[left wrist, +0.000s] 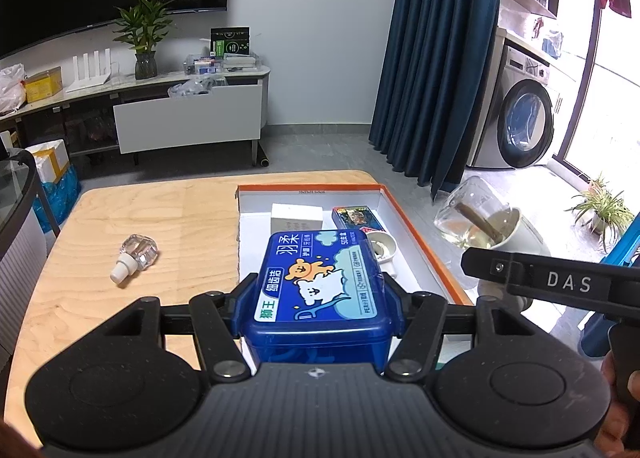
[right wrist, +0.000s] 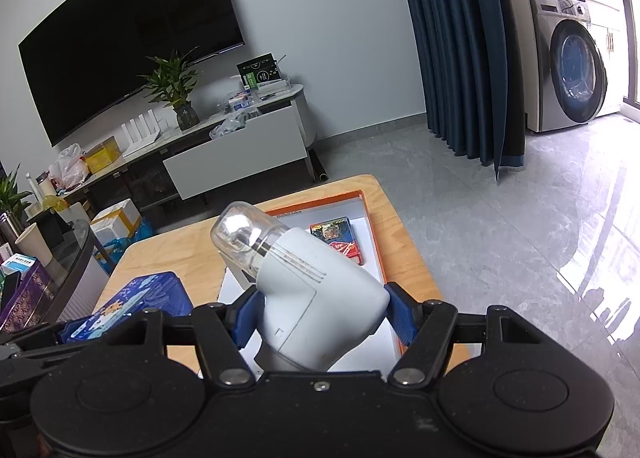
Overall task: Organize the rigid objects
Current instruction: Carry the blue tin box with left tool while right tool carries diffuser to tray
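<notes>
the blue floss box (left wrist: 320,290) sat clamped across its short sides in the left claw (left wrist: 318,298), its long axis running straight ahead toward the orange-rimmed tray (left wrist: 424,234), with its far end already over the tray's near left part. inside the tray, past the box, stood a white carton (left wrist: 297,218), a card pack (left wrist: 357,217) to its right and a small white round piece (left wrist: 382,246) nearer, so the free floor of the tray lay just under and ahead of the box; i judged a short lowering would seat it. the right claw (right wrist: 320,312) gripped a white device with a clear dome (right wrist: 304,282), held tilted, dome up and away, above the tray's near right side, so each hand was about equally near the tray. left of the tray, well apart on the table (left wrist: 160,226), a clear glass stopper (left wrist: 136,258) lay on its side, untouched.

the left view alone showed the stopper, the carton and the round piece; the right view hid them behind the device and showed only the card pack (right wrist: 339,240) and the tray's far corner (right wrist: 360,194)
</notes>
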A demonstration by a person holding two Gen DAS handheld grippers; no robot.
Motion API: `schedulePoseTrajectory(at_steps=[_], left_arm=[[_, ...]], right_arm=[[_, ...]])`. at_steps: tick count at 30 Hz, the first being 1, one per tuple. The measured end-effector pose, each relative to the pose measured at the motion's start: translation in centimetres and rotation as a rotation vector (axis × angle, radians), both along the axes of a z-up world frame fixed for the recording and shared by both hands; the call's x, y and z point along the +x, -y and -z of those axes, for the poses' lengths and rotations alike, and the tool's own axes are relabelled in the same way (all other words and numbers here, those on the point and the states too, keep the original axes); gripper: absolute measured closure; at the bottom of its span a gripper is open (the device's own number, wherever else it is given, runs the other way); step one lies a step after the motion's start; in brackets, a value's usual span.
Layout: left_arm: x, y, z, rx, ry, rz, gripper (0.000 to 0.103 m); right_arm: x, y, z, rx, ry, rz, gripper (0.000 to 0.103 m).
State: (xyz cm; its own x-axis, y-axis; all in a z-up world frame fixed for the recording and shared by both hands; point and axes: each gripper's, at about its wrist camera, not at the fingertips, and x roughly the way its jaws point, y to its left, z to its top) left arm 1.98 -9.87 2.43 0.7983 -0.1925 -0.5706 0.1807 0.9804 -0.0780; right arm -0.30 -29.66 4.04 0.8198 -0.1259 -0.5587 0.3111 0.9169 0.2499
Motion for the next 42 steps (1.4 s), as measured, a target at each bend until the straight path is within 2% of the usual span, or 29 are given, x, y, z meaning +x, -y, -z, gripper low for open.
schedulePoseTrajectory(at_steps=[31, 42], left_arm=[[0.5, -0.2, 0.6, -0.018, -0.032, -0.012, 0.041], [1.2, -0.4, 1.4, -0.025, -0.060, -0.013, 0.040]], right_arm=[[1.3, 0.2, 1.0, -0.006, -0.042, -0.013, 0.025], [2.2, 0.9, 2.3, 0.006, -0.078, 0.005, 0.025]])
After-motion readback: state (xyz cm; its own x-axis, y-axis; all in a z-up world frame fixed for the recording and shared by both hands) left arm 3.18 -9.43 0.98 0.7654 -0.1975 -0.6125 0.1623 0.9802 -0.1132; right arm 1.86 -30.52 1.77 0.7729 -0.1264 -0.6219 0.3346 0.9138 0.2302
